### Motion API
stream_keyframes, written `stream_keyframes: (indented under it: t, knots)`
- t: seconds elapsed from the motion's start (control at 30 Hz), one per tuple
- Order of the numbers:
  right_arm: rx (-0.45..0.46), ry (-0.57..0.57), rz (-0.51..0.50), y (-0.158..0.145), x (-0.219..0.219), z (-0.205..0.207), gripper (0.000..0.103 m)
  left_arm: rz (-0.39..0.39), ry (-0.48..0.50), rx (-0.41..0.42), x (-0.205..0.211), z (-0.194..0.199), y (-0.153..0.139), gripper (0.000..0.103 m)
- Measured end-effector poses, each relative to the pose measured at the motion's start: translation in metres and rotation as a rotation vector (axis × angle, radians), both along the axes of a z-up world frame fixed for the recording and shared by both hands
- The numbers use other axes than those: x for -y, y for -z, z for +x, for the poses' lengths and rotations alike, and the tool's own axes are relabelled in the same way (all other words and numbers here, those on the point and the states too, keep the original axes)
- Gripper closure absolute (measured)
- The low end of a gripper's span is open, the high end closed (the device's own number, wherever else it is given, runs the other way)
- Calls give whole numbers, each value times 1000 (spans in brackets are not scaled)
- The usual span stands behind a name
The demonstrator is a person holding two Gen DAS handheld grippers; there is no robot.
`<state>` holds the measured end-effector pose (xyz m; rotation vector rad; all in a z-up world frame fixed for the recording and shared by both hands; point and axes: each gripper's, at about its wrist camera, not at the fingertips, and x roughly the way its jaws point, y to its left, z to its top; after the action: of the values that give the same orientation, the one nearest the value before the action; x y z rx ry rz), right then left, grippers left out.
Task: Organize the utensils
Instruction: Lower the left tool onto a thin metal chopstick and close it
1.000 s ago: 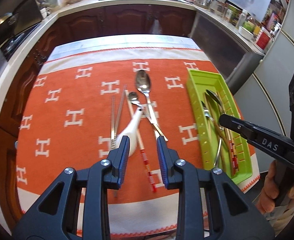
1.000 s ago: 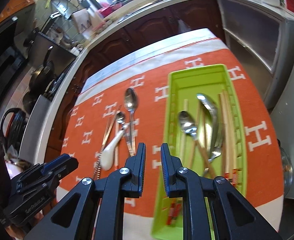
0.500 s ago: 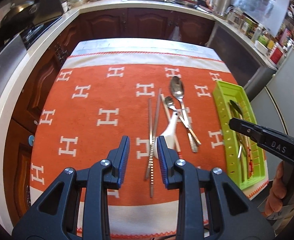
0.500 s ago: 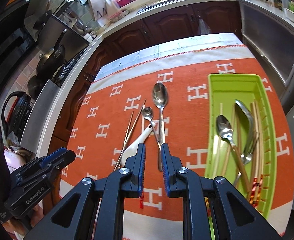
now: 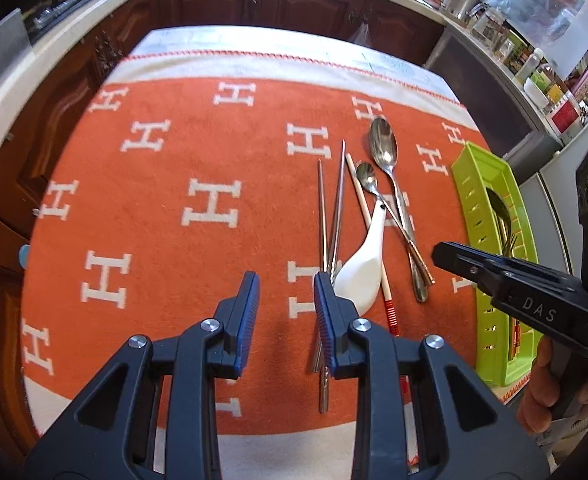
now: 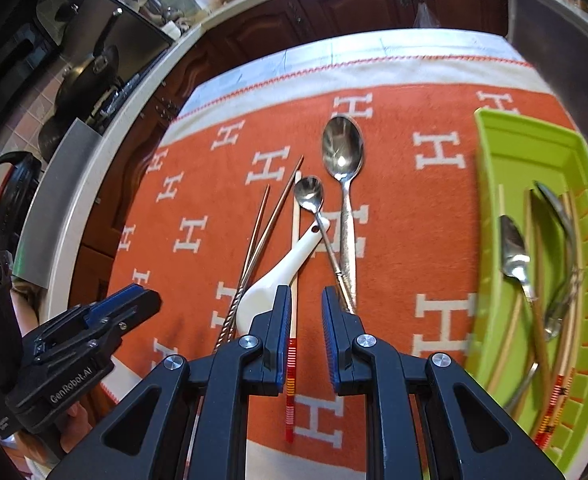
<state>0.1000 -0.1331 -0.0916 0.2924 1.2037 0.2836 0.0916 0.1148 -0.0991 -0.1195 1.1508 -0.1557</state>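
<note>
My left gripper (image 5: pixel 285 304) hangs over the orange cloth (image 5: pixel 173 168) on the desk, its jaws a little apart with nothing between them. Its right finger sits just over the near ends of the metal chopsticks (image 5: pixel 330 220) and beside the bowl of the white spoon (image 5: pixel 364 264).

My right gripper (image 6: pixel 302 316) is narrowly open and empty too. It points down at the loose pile: the wooden chopstick (image 6: pixel 294 320) with its red-striped end shows in the gap by the left finger, and the handle of the small spoon (image 6: pixel 310 194) runs in under the right finger. The large spoon (image 6: pixel 342 152) lies just right of the small one, bowl away from me. The white spoon lies slantwise across the wooden chopstick, its handle tip touching the small spoon's stem.

The green tray (image 6: pixel 490 208) stands near the right edge of the cloth, well apart from the pile. Inside it lie spoons, a fork and chopsticks, packed lengthwise.

In the left view, my right hand (image 5: pixel 550 396) shows beside the tray.
</note>
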Motion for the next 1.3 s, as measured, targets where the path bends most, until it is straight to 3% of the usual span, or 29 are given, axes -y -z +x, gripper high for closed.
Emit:
stream_keyframes:
  t: [0.3, 0.57, 0.7, 0.93, 1.3]
  knots:
    - [-48, -27, 5, 30, -13, 12, 88, -20, 79, -59, 24, 11, 32, 78]
    - [-65, -51, 21, 42, -21, 12, 88, -40, 85, 4, 28, 40, 29, 79]
    - [-74, -51, 27, 46, -21, 11, 88, -66, 132, 34, 38, 50, 29, 85]
    - [-80, -56, 45, 50, -19, 7, 88, -32, 177, 21, 52, 61, 42, 97]
    - [-96, -53, 62, 56, -15, -4, 88, 20, 203, -14, 65, 74, 58, 98]
